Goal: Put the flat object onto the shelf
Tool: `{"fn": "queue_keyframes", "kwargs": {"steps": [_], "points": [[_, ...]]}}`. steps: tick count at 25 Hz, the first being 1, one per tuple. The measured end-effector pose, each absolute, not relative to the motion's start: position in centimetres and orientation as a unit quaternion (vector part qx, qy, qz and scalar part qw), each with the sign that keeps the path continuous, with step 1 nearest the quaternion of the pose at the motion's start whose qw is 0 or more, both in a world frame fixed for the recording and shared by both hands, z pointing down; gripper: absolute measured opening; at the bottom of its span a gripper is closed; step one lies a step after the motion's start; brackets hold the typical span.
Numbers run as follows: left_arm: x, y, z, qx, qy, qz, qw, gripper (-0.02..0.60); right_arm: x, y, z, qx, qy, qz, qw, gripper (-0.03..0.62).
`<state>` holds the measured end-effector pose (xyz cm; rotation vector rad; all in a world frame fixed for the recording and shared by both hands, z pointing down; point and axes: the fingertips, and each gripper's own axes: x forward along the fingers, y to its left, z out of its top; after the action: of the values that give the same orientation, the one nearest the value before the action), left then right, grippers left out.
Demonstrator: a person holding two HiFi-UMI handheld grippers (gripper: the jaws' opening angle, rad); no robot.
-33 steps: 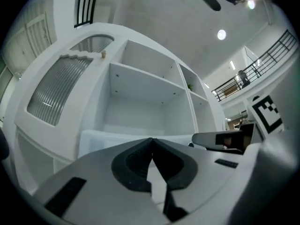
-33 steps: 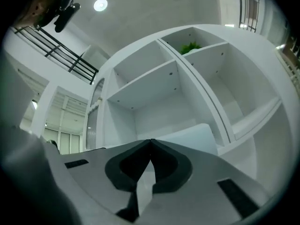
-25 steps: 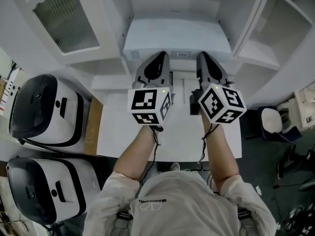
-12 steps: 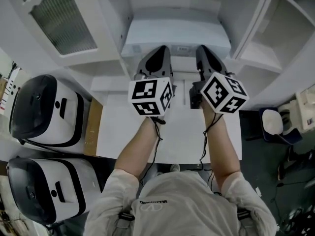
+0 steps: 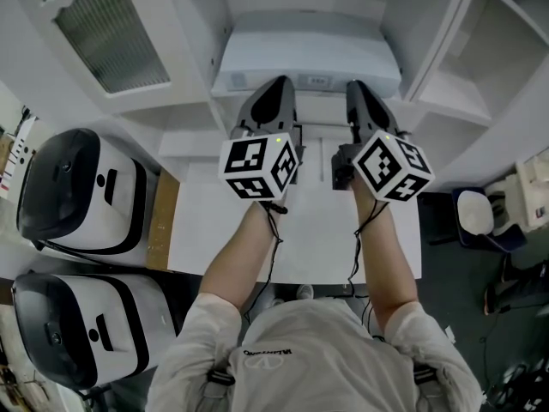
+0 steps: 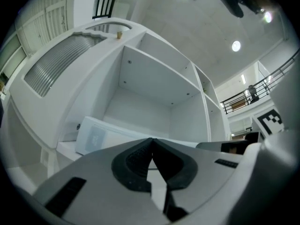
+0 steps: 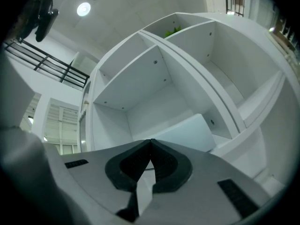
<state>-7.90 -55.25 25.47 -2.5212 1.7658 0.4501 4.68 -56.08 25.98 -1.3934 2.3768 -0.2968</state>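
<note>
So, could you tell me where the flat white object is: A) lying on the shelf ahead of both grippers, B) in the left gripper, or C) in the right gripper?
A: the flat white object lies on the shelf, while the left gripper and right gripper are shut and empty.

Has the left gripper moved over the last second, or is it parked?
Yes. The left gripper has edged forward, away from the white table's near edge and toward the shelf, with its jaws shut.

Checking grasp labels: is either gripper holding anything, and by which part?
Nothing is held. The left gripper and right gripper are both shut tip to tip, empty. The flat object lies on the shelf ahead of them.
</note>
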Motion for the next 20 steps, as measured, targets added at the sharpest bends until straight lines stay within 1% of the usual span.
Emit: {"fn": "queue_keyframes", "kwargs": {"steps": [3, 11, 16, 20], "points": [[-8.6, -53.0, 24.9, -0.813, 0.557, 0.164, 0.044, 0.005, 6.4, -54.0, 26.1, -0.498, 0.834, -0.110, 0.209, 0.009], [-11.7, -45.2, 25.7, -0.810, 0.555, 0.168, 0.093, 0.005, 11.0, -48.7, 28.6, -0.538, 0.806, -0.100, 0.225, 0.009], [-13.4, -42.2, 27.7, -0.808, 0.561, 0.160, 0.089, 0.005, 12.0, -45.7, 29.9, -0.531, 0.814, -0.080, 0.222, 0.009], [-15.5, -40.8, 30.0, -0.797, 0.579, 0.158, 0.064, 0.005, 12.3, -43.7, 31.0, -0.524, 0.826, -0.062, 0.201, 0.009]]}}
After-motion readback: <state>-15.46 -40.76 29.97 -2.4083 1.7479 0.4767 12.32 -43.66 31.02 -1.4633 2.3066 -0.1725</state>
